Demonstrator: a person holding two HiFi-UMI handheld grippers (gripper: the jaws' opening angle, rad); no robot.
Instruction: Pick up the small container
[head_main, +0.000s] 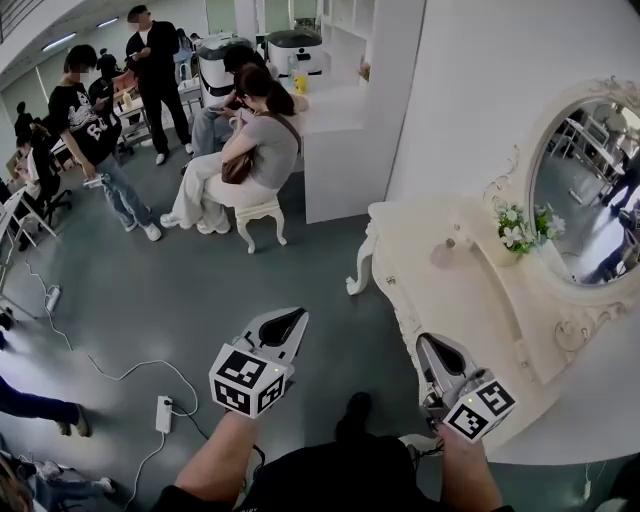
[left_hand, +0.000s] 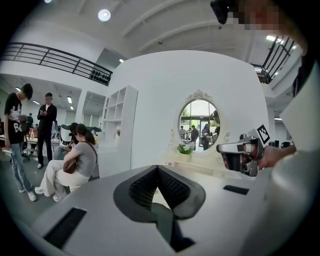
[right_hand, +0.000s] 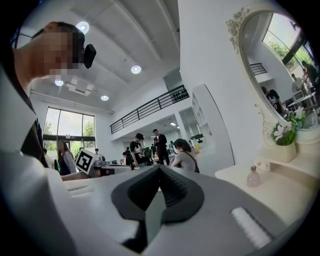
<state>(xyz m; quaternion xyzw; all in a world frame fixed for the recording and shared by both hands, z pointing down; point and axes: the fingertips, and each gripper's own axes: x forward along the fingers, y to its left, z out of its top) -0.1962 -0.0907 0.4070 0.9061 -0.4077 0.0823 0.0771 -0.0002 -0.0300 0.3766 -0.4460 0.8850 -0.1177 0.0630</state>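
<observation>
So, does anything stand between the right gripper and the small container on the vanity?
Nothing visible does. The right gripper is shut and empty; the small container stands alone on the vanity, with the flower pot farther back.

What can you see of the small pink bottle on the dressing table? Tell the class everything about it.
The small pink bottle looks like pale, see-through glass or plastic. It has a rounded body, a short narrow neck and a small cap on top. It stands upright on the white dressing table, close to the low ledge at the back, and to the left of the pot of white flowers in the right gripper view. Only the tabletop touches it.
</observation>
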